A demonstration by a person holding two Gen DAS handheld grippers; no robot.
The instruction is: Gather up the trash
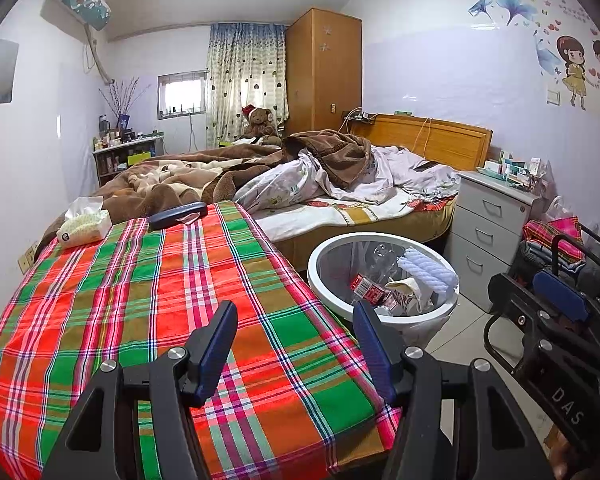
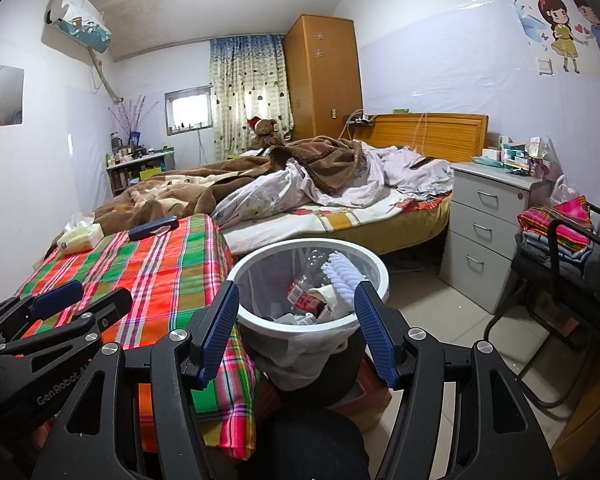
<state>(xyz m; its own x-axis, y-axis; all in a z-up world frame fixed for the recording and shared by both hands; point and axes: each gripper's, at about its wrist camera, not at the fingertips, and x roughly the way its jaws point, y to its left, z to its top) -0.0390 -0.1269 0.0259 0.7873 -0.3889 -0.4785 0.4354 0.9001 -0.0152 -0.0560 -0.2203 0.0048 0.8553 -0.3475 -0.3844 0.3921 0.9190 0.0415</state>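
We see a bedroom. The largest thing is the bed (image 1: 340,208), lying from about eleven o'clock to two o'clock in the left wrist view, heaped with a brown blanket (image 1: 204,172) and pale sheets. In front of it, filling the left half of that view, stands the desk (image 1: 148,300), covered with a red and green checked cloth. A grey drawer chest (image 1: 488,224) stands at three o'clock, just beside the bed.

On the floor at the desk's right edge, near the bed, stands the white round bin (image 1: 320,264), lined with a clear bag. The trash (image 1: 384,292) lies inside it: a red and white wrapper, crumpled paper, a clear plastic bottle, and a pale ribbed roll leaning on the rim at two o'clock.

On the desk's far end, at ten o'clock, lies a tissue pack (image 1: 85,224), and near it, at eleven o'clock, a dark blue case (image 1: 178,214).

Our left tongs (image 1: 296,344) hover over the desk's near right corner, released, with nothing between the blue pads. Our right tongs (image 2: 294,320) hang before the bin, also released and bare; the bin shows between the pads in the right wrist view.
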